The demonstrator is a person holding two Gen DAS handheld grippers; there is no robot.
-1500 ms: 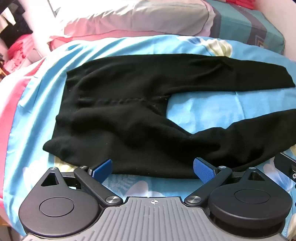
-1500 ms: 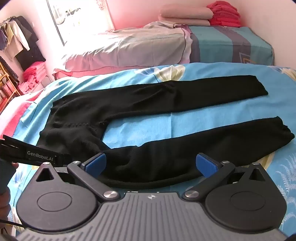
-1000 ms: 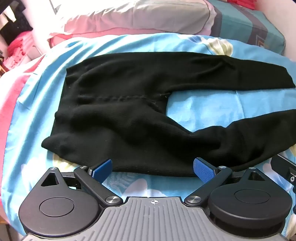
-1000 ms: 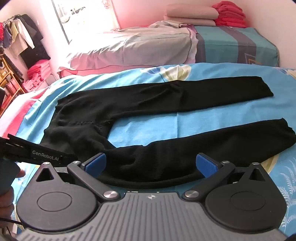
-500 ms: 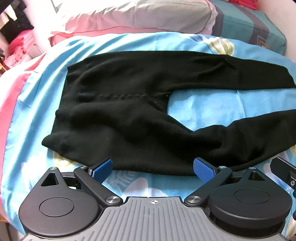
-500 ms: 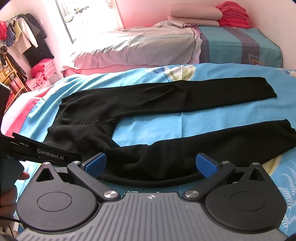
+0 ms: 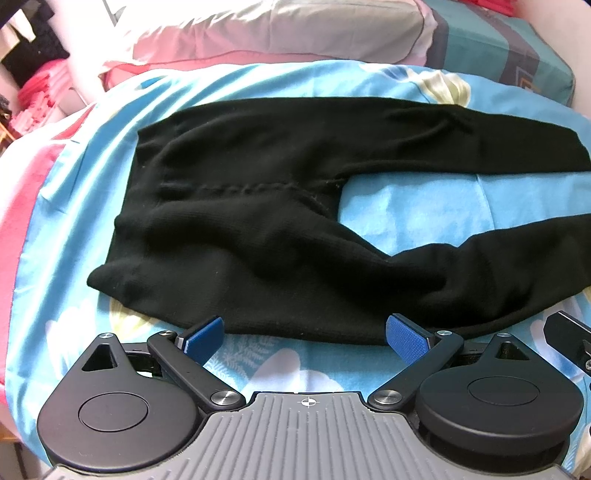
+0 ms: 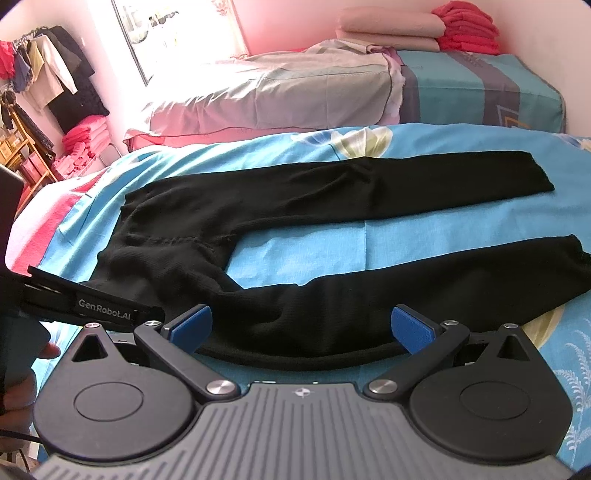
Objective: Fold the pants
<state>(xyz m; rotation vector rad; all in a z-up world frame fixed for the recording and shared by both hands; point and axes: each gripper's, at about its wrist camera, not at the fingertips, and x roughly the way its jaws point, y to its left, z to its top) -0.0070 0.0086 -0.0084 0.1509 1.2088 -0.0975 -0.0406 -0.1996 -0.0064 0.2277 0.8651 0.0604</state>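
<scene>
The black pants (image 7: 280, 229) lie flat and unfolded on the blue floral sheet (image 7: 413, 206), waistband toward 9 o'clock, legs splayed toward 3. Since a second ago almost nothing has shifted; both views have only drifted. The left gripper (image 7: 304, 334) and right gripper (image 8: 301, 325) hover wide open, empty, probably just short of the near leg, so no fold has begun.

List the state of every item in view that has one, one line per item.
black pants: unfolded, spread flat, legs apart in a V.
left gripper: open, empty, at the pants' near edge.
right gripper: open, empty, near leg's edge between its fingers.
blue floral bedsheet: spread under the pants.
red towels: folded, stacked.
hanging clothes: hung up at far left.
</scene>
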